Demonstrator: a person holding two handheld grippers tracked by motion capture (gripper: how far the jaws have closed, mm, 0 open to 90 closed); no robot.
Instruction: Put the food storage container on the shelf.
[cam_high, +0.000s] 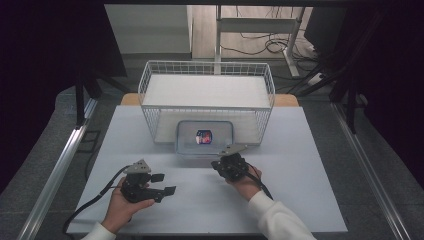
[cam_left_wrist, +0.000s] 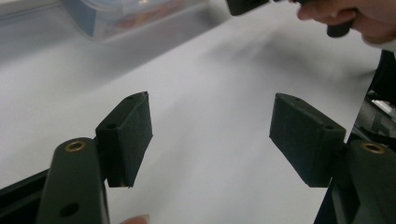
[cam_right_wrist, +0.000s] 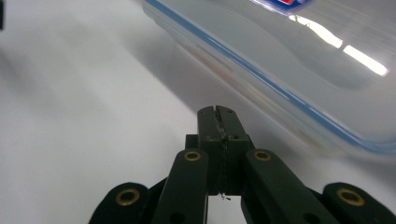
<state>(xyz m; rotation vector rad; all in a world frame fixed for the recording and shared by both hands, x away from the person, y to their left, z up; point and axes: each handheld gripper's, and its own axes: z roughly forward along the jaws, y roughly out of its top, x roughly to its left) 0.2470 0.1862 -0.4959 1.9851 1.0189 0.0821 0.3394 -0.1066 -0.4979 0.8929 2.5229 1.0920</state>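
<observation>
Right gripper (cam_high: 224, 159) had jaws pressed together, empty, just beside clear lidded container (cam_high: 205, 137) on bench (cam_high: 300, 165). Left gripper (cam_high: 162, 184) held jaws apart, nothing between, over bare bench.

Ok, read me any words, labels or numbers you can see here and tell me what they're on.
None can be read.
Clear plastic lidded container: a red and blue sticker on its lid, too small and blurred to read.
White wire basket, white table: no writing visible.
</observation>
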